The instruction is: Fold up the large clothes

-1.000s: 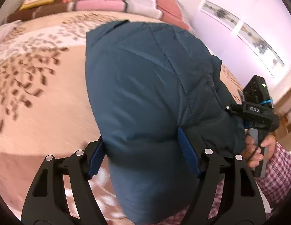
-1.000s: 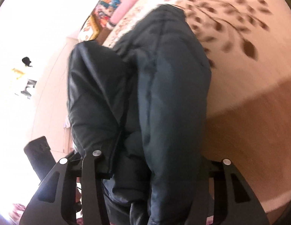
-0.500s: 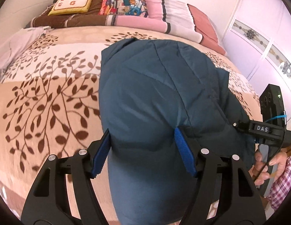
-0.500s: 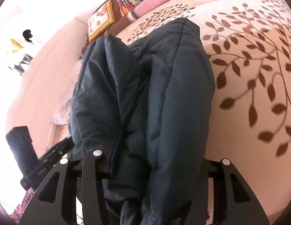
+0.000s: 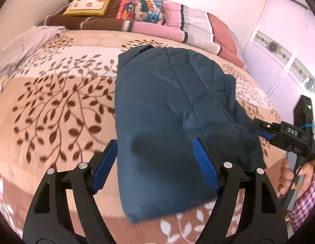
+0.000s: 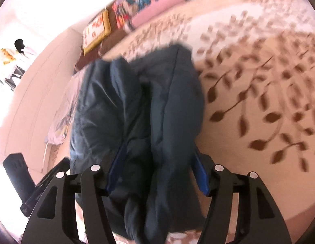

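Note:
A folded dark blue padded jacket (image 5: 167, 109) lies on the bed's leaf-patterned cover (image 5: 55, 105). My left gripper (image 5: 155, 168) hovers over its near end with jaws wide apart, the blue pads (image 5: 206, 166) on either side of the fabric, gripping nothing. My right gripper (image 6: 155, 170) is open too, its jaws straddling the jacket's (image 6: 141, 109) bunched side edge. In the left wrist view the right gripper (image 5: 263, 131) shows at the jacket's right edge, held by a hand.
Pillows and folded blankets (image 5: 149, 18) line the far end of the bed. Pale cloth (image 5: 21, 46) lies at the far left. A wardrobe wall (image 5: 287, 40) stands to the right. The bed's near edge (image 5: 177, 227) runs below the jacket.
The jacket has come down from being held up onto the bed. Both grippers have opened and let it go, and have drawn back slightly.

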The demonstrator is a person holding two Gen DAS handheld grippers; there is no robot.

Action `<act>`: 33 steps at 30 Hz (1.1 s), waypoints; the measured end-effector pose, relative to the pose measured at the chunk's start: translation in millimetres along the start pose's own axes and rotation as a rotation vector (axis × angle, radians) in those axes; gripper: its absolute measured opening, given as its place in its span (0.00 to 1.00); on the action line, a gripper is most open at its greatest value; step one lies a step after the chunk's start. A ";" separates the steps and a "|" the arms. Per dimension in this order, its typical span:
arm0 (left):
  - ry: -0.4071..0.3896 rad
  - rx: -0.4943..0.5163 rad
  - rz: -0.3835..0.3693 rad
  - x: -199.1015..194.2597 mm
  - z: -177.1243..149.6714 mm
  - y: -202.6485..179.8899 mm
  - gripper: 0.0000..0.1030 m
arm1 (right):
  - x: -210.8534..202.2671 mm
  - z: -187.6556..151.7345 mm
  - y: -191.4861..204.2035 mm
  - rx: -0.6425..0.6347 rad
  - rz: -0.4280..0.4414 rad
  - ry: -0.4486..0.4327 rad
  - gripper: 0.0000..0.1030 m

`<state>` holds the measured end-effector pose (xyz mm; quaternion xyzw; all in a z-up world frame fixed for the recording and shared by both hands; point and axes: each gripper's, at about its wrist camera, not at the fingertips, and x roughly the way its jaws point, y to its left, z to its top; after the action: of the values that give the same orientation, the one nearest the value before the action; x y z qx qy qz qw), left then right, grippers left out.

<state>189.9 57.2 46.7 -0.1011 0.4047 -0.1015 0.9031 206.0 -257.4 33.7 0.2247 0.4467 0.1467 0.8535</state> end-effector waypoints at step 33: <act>0.099 -0.068 0.104 -54.8 -81.5 -12.5 0.75 | -23.5 -109.9 34.9 -0.124 -0.170 0.177 0.01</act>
<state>91.7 51.5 35.8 -0.1056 0.4570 -0.0457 0.8820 100.1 -210.4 13.1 0.1192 0.5278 0.1203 0.8323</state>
